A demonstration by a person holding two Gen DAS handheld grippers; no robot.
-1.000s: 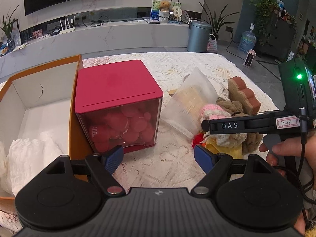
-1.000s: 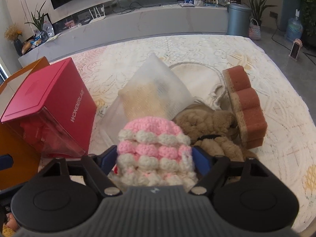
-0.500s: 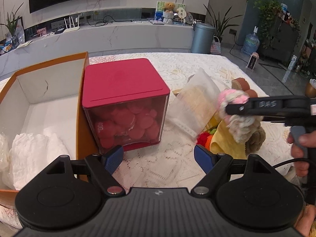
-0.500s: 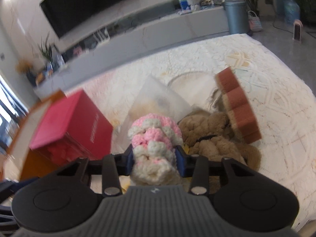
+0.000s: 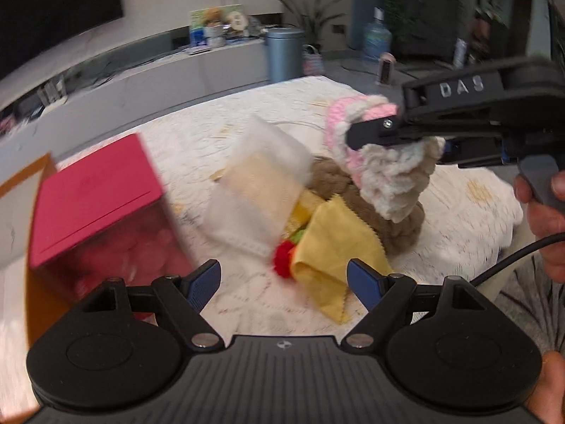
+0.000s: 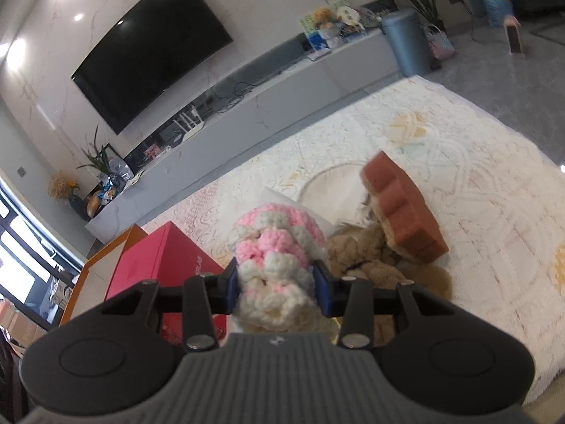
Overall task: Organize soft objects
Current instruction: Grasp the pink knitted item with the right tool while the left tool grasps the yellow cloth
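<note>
My right gripper (image 6: 279, 288) is shut on a pink and cream crocheted piece (image 6: 277, 243) and holds it in the air above the pile; it also shows in the left wrist view (image 5: 381, 162). My left gripper (image 5: 284, 281) is open and empty, low over the lace cloth, in front of a yellow cloth (image 5: 335, 243) and a red pompom (image 5: 282, 259). A brown plush bear (image 6: 363, 254) and a brown sponge (image 6: 402, 212) lie in the pile. A frosted bag (image 5: 261, 183) leans beside them.
A red cube box (image 5: 102, 205) stands at the left, against an orange cardboard box (image 6: 102, 258). The lace-covered table (image 6: 476, 190) ends at the right. A grey bin (image 5: 284, 53) and a long white counter (image 5: 176, 81) stand behind.
My right gripper closed on the crocheted piece and has lifted it up off the pile. My left gripper has swung to the right, toward the yellow cloth.
</note>
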